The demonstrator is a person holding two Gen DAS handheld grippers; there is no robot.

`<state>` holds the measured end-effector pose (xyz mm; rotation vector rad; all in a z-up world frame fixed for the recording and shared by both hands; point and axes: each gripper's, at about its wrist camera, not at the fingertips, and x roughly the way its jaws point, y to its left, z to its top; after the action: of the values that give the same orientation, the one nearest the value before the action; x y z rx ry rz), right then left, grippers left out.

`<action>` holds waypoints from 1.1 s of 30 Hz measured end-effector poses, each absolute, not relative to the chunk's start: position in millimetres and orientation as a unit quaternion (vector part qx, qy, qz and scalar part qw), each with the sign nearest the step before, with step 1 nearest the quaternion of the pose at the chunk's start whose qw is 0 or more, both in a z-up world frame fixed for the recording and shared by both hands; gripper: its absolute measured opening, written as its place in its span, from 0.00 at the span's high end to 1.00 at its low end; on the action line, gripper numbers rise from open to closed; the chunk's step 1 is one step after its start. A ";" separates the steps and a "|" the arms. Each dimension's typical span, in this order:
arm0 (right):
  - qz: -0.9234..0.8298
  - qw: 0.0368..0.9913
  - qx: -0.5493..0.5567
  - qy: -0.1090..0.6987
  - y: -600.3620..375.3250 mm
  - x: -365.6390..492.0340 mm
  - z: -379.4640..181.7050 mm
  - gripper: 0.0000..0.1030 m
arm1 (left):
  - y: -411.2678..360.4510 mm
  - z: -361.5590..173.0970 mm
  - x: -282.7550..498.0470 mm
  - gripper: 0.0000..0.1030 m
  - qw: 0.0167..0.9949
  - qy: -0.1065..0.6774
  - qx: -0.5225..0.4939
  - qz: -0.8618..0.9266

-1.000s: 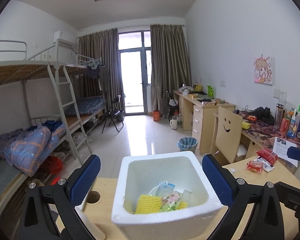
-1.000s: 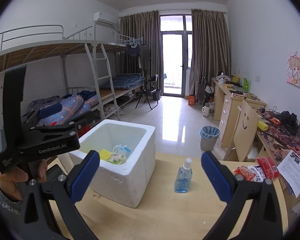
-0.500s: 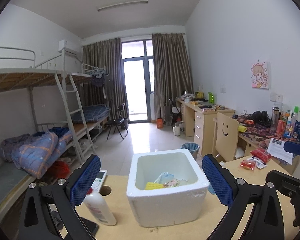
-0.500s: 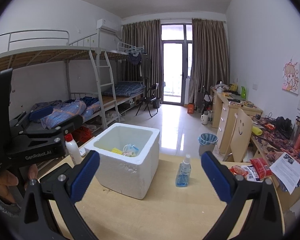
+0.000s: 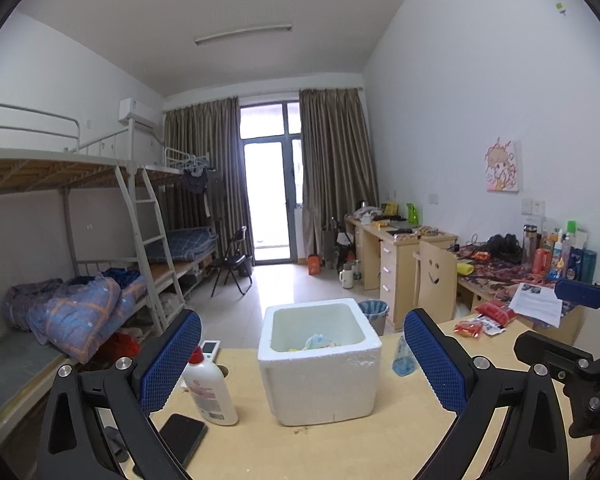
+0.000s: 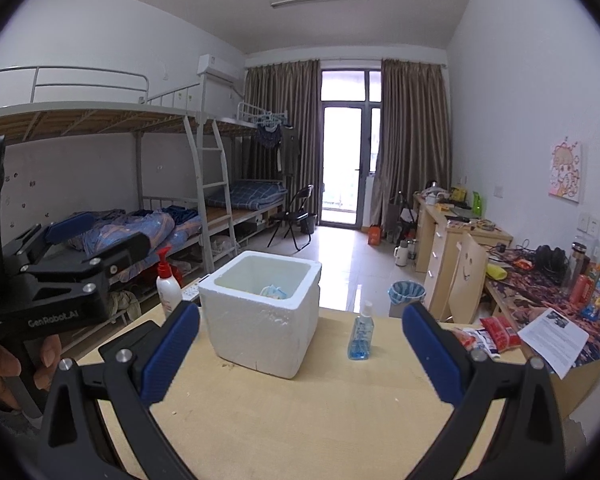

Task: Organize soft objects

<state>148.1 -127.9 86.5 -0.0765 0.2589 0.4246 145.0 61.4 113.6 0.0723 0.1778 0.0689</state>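
Observation:
A white foam box (image 5: 319, 376) stands on the wooden table (image 5: 340, 452); it also shows in the right wrist view (image 6: 260, 320). Soft items (image 5: 316, 342) lie inside it, a light blue one on top and something yellow beneath. My left gripper (image 5: 302, 360) is open and empty, held back from the box. My right gripper (image 6: 300, 354) is open and empty, also back from the box, to the right of the left one.
A white lotion bottle (image 5: 210, 390) and a black phone (image 5: 182, 438) lie left of the box. A blue sanitizer bottle (image 6: 362, 336) stands to its right. Red snack packets (image 6: 496, 330) and a paper sheet (image 6: 554, 330) lie at the table's right edge.
Both grippers have pulled back and up from the foam box, which now looks smaller and farther. More of the table, the lotion bottle and the phone have come into view.

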 end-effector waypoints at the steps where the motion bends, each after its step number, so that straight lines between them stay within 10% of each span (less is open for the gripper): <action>1: 0.207 0.970 -0.038 0.125 -129.2 142.2 86.6 0.01 | 61.1 113.9 138.8 0.01 0.995 0.085 0.036 0.033; 33: 0.154 0.984 -0.016 0.091 -130.3 61.8 41.3 0.01 | 57.9 69.0 29.3 0.01 0.998 0.050 0.023 0.031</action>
<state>61.8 -130.3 41.3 -0.0327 0.1829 0.3096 29.3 57.9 69.0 0.0456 0.1002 0.0623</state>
